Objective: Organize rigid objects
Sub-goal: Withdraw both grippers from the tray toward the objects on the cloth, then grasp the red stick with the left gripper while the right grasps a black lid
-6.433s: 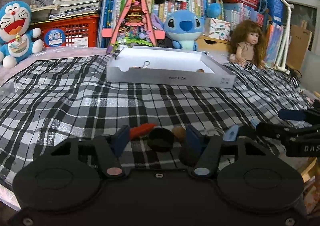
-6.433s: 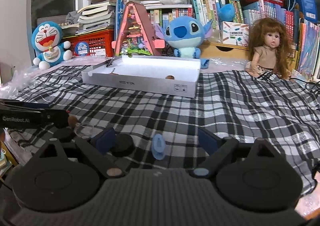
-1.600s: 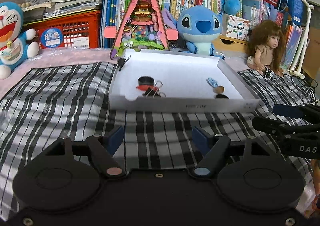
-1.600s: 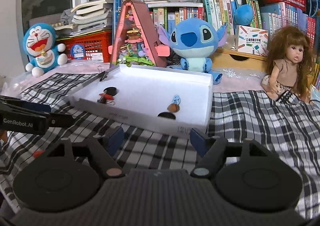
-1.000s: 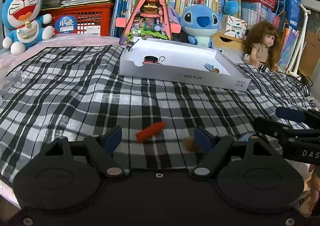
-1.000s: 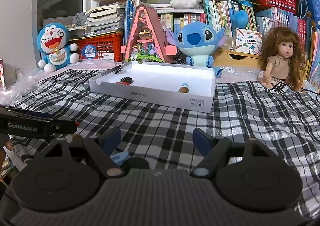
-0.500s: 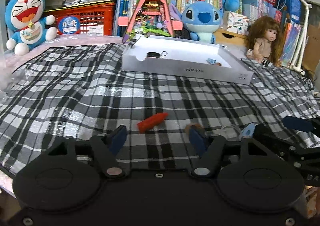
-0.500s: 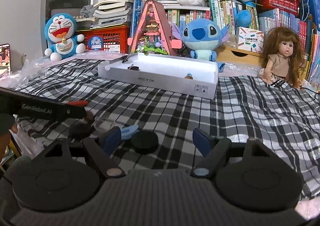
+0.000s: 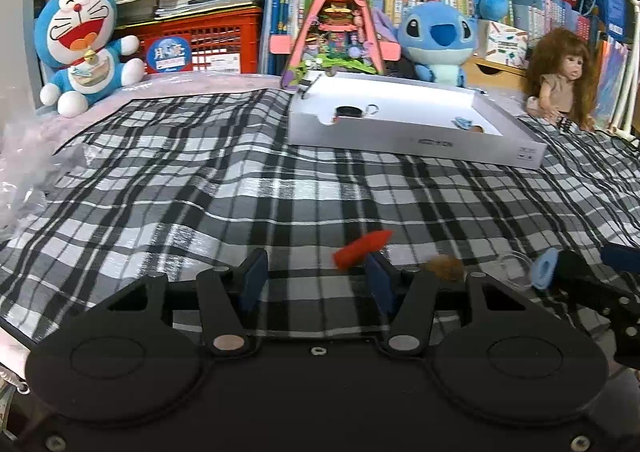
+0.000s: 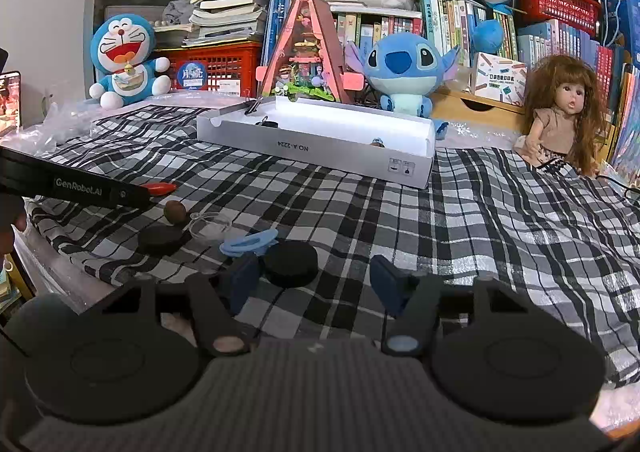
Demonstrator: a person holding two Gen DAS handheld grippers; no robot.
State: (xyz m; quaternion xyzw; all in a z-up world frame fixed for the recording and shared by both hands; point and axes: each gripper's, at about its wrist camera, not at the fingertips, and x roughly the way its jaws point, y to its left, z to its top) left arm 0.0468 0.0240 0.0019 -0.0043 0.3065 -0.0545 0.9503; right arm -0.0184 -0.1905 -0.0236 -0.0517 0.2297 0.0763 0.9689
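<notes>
The left tool (image 9: 316, 282) is closing beside the orange carrot toy (image 9: 362, 248), not squeezing it. The right tool (image 10: 314, 286) is closing around a black round puck (image 10: 291, 263), pads not touching.

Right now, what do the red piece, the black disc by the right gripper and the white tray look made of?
Red piece: likely plastic, smooth, evenly coloured.
Black disc: matte, no glare; rubber or plastic, can't tell.
White tray: probably cardboard; folded walls, printed label, matte.
</notes>
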